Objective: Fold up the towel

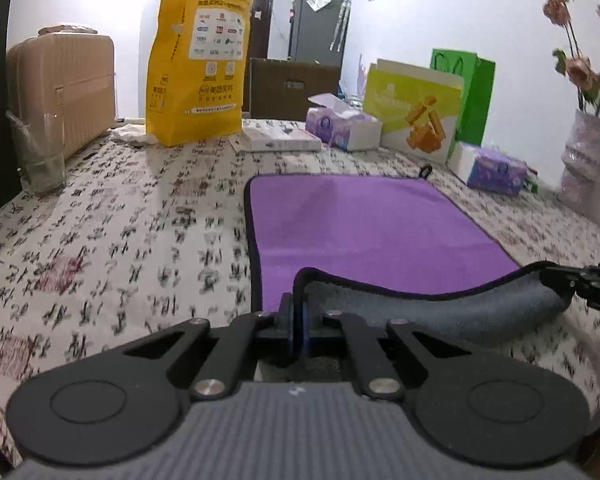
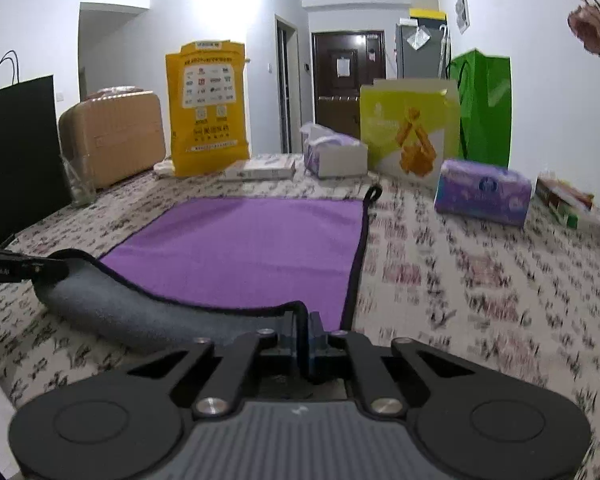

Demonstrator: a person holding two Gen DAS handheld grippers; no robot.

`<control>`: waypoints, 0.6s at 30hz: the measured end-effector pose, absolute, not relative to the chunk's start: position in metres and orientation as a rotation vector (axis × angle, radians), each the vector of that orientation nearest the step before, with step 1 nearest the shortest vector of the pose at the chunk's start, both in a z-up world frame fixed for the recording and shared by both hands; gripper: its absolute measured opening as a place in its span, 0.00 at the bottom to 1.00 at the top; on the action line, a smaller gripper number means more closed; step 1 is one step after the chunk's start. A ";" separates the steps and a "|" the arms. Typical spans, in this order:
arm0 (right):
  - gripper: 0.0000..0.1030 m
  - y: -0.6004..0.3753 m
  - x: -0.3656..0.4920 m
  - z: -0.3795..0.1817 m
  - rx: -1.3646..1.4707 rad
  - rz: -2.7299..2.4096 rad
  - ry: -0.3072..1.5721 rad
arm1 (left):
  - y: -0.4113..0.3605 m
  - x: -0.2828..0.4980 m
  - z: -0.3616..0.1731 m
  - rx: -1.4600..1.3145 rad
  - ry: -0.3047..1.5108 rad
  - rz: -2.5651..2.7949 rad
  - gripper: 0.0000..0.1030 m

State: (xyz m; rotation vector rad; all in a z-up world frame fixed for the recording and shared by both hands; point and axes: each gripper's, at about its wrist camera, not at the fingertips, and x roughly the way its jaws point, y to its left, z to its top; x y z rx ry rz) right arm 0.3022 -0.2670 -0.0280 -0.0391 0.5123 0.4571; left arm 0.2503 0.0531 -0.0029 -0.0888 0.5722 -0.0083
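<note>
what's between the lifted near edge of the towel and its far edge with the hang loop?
Only the towel's own flat purple face; nothing rests on it. Both wrist views show this. Left gripper and right gripper pinch the near corners.

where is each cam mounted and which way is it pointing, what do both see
Left wrist view: sits on the left hand-held gripper, looking forward over the purple towel toward the yellow bag; its own fingers pinch the towel's near left corner, and the right hand-held gripper's tip shows at the right edge.
Right wrist view: sits on the right hand-held gripper, facing the same way; its fingers pinch the near right corner, with the left tip at the left edge.
Shared: towel, yellow bag, green bag, patterned tablecloth.
</note>
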 end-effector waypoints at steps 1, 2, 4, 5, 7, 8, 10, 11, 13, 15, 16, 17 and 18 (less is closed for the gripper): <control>0.04 -0.268 0.306 -0.026 -0.040 0.457 0.507 | 0.054 0.255 0.000 -0.091 0.568 -0.004 0.04; 0.04 -0.267 0.312 -0.023 -0.043 0.455 0.500 | 0.056 0.260 0.002 -0.094 0.563 -0.002 0.04; 0.04 -0.267 0.322 -0.019 -0.048 0.454 0.490 | 0.058 0.270 0.007 -0.087 0.554 0.000 0.04; 0.04 -0.266 0.326 -0.017 -0.054 0.456 0.487 | 0.059 0.275 0.010 -0.083 0.547 -0.001 0.04; 0.04 -0.263 0.337 -0.014 -0.072 0.460 0.479 | 0.060 0.288 0.016 -0.063 0.532 -0.002 0.04; 0.04 -0.260 0.345 -0.012 -0.085 0.465 0.480 | 0.061 0.295 0.018 -0.053 0.526 -0.003 0.04; 0.04 -0.256 0.357 -0.009 -0.102 0.472 0.476 | 0.064 0.310 0.024 -0.042 0.522 -0.001 0.04; 0.04 -0.254 0.365 -0.007 -0.109 0.475 0.475 | 0.066 0.318 0.026 -0.041 0.522 -0.002 0.04; 0.05 -0.249 0.380 -0.004 -0.110 0.480 0.475 | 0.069 0.336 0.032 -0.046 0.522 -0.001 0.04; 0.04 -0.246 0.399 0.001 -0.104 0.487 0.473 | 0.073 0.353 0.036 -0.046 0.522 -0.003 0.04; 0.04 -0.244 0.408 0.002 -0.101 0.486 0.473 | 0.075 0.362 0.037 -0.047 0.522 -0.005 0.04; 0.04 -0.242 0.419 0.004 -0.100 0.485 0.475 | 0.077 0.371 0.039 -0.046 0.523 -0.008 0.04; 0.04 -0.241 0.429 0.005 -0.096 0.487 0.478 | 0.079 0.381 0.040 -0.046 0.522 -0.011 0.04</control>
